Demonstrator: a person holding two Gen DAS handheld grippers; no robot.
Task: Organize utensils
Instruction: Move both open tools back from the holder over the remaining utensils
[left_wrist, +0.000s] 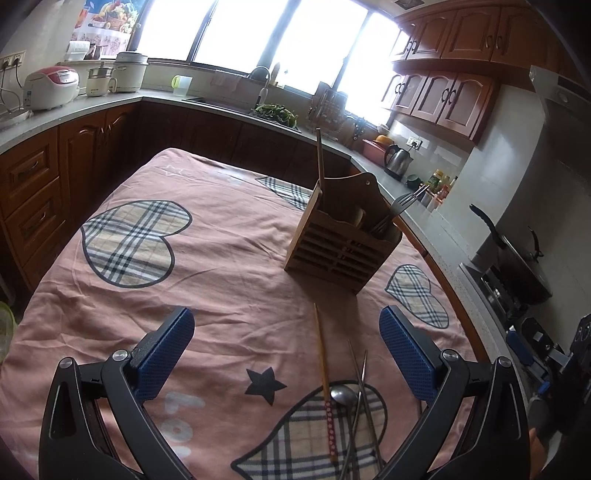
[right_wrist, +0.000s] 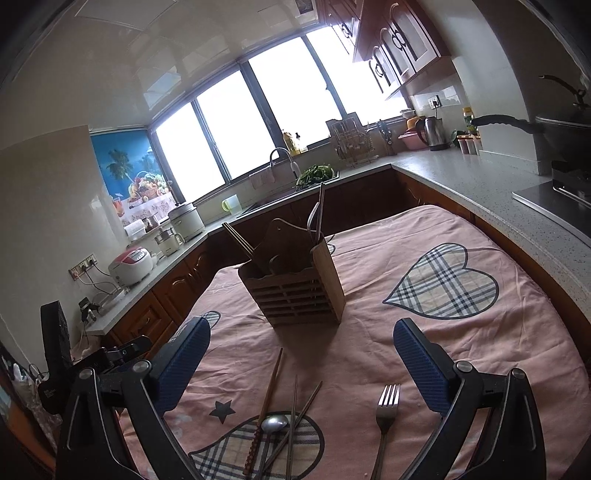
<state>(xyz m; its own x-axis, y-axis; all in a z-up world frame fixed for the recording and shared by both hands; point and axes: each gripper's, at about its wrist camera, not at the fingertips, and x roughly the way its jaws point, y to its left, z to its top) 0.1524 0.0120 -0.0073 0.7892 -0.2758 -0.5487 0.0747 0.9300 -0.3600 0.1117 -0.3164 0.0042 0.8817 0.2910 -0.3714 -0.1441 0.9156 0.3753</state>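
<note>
1. Nearest the cameras: the left gripper (left_wrist: 286, 338) and the right gripper (right_wrist: 301, 349) are both hovering over the pink cloth (left_wrist: 221, 236) with their blue pads spread wide, holding nothing.
2. Just beyond the pads, the loose utensils are lying in a cluster: a wooden chopstick (left_wrist: 323, 373) with a patterned end, a spoon (left_wrist: 343, 394), and two metal chopsticks (left_wrist: 360, 398) crossing over the spoon. In the right wrist view, a fork (right_wrist: 386, 413) is resting apart, to the right of the cluster.
3. Judged step: picking one loose piece. The fork, lying alone, is probably offering the cleanest grasp; the crossed metal pair is likely to shift if only one stick is pinched.
4. Farther off: the wooden caddy (left_wrist: 341, 240) is standing upright mid-table, already carrying a fork and several sticks. Lowering each piece handle-down into an open compartment should be keeping the caddy from tipping.
</note>
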